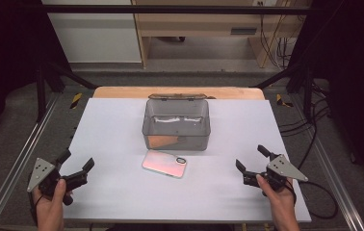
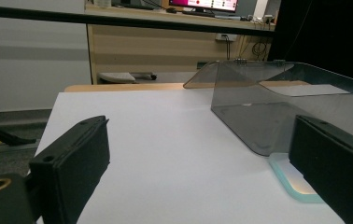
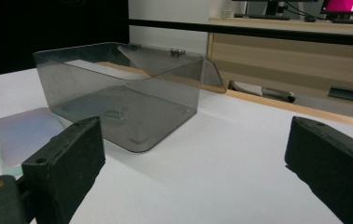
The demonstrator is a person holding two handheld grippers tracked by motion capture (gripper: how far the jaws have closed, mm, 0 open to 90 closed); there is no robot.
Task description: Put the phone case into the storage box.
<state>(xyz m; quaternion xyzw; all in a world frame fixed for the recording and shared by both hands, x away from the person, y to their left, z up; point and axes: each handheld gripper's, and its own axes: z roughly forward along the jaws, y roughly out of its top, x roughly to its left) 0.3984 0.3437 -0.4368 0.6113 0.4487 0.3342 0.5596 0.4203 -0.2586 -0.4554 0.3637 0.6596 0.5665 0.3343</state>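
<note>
A smoky clear plastic box (image 1: pixel 176 124) stands at the table's middle with its lid swung back flat behind it. A phone (image 1: pixel 164 163) with a shiny pinkish back lies just in front of the box, camera lens toward the right. My left gripper (image 1: pixel 77 165) rests near the front left corner, open and holding nothing. Over at the front right, my right gripper (image 1: pixel 251 159) is likewise open and holds nothing. The left gripper view has the box (image 2: pixel 286 105) ahead to the right and the phone's edge (image 2: pixel 289 179) by the right jaw. The right gripper view has the box (image 3: pixel 118 93) and phone (image 3: pixel 23 133) at left.
The white tabletop (image 1: pixel 112 130) sits on a wooden board (image 1: pixel 122 91) showing along its far edge. Metal rails run down both sides, and cables (image 1: pixel 310 130) lie on the floor to the right. A wooden cabinet (image 1: pixel 199 29) stands beyond the table.
</note>
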